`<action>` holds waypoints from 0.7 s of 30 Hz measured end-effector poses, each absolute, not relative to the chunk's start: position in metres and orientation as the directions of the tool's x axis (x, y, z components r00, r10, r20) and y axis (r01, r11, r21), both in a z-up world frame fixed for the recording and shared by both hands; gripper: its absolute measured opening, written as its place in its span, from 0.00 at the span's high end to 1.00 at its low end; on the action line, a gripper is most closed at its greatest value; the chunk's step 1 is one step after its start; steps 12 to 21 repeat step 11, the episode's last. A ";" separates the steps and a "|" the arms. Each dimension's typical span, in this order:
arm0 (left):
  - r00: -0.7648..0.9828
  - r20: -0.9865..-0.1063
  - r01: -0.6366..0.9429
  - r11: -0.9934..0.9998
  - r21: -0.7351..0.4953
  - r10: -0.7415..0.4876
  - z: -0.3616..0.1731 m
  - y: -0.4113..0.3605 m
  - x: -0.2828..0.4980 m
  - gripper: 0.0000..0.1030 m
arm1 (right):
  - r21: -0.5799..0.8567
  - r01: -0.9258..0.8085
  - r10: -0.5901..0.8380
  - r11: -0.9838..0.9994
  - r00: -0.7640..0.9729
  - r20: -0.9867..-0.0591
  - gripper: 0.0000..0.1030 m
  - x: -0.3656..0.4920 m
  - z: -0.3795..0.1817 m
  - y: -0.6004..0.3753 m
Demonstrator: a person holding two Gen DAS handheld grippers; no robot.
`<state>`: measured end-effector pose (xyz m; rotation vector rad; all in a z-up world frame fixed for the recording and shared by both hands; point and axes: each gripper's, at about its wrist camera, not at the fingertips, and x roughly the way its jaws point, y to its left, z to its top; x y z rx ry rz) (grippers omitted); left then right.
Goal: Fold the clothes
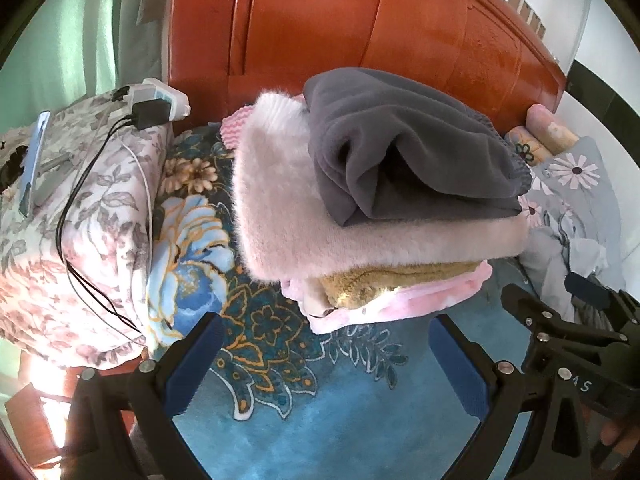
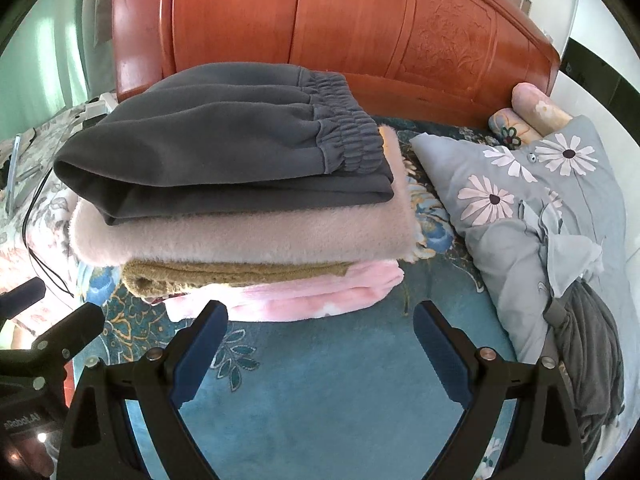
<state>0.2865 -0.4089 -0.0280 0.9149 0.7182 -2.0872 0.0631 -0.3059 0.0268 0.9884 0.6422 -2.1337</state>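
A stack of folded clothes sits on the blue flowered bedspread [image 1: 320, 412] near the headboard. On top lie folded dark grey sweatpants [image 1: 404, 156] [image 2: 224, 140], under them a fuzzy beige-pink garment [image 1: 320, 224] [image 2: 248, 236], then a mustard one [image 2: 224, 274] and a pink fleece [image 1: 400, 300] [image 2: 304, 294]. My left gripper [image 1: 326, 336] is open and empty just in front of the stack. My right gripper [image 2: 320, 324] is open and empty, also just in front of it. The right gripper also shows at the right edge of the left wrist view [image 1: 568, 332].
An orange wooden headboard [image 2: 360, 28] stands behind. A flowered pillow [image 1: 80, 216] at left carries a power strip, cables and a phone. At right lie a grey daisy-print pillow [image 2: 532, 208], a loose dark grey garment [image 2: 588, 344] and rolled bolsters [image 2: 536, 108].
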 end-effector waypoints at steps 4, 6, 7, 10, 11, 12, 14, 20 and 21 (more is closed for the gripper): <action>-0.449 -0.791 0.816 -0.550 -0.175 -0.414 -0.027 -0.408 0.287 0.00 | -0.128 0.757 -0.387 -0.641 -0.463 -0.797 0.08 0.065 0.029 -0.304; -0.446 -0.788 0.817 -0.553 -0.165 -0.424 -0.025 -0.406 0.287 0.00 | -0.122 0.758 -0.390 -0.641 -0.459 -0.799 0.08 0.065 0.029 -0.302; -0.444 -0.786 0.817 -0.554 -0.159 -0.429 -0.023 -0.405 0.286 0.00 | -0.121 0.757 -0.390 -0.642 -0.458 -0.799 0.08 0.065 0.030 -0.301; -0.465 -0.772 0.809 -0.563 -0.172 -0.433 -0.019 -0.401 0.288 0.00 | -0.114 0.754 -0.389 -0.647 -0.455 -0.801 0.08 0.065 0.030 -0.298; -0.470 -0.770 0.806 -0.565 -0.175 -0.431 -0.018 -0.400 0.287 0.00 | -0.111 0.752 -0.388 -0.650 -0.453 -0.802 0.08 0.065 0.030 -0.296; -0.470 -0.770 0.806 -0.565 -0.175 -0.431 -0.018 -0.400 0.287 0.00 | -0.111 0.752 -0.388 -0.650 -0.453 -0.802 0.08 0.065 0.030 -0.296; -0.470 -0.770 0.806 -0.565 -0.175 -0.431 -0.018 -0.400 0.287 0.00 | -0.111 0.752 -0.388 -0.650 -0.453 -0.802 0.08 0.065 0.030 -0.296; -0.470 -0.770 0.806 -0.565 -0.175 -0.431 -0.018 -0.400 0.287 0.00 | -0.111 0.752 -0.388 -0.650 -0.453 -0.802 0.08 0.065 0.030 -0.296; -0.470 -0.770 0.806 -0.565 -0.175 -0.431 -0.018 -0.400 0.287 0.00 | -0.111 0.752 -0.388 -0.650 -0.453 -0.802 0.08 0.065 0.030 -0.296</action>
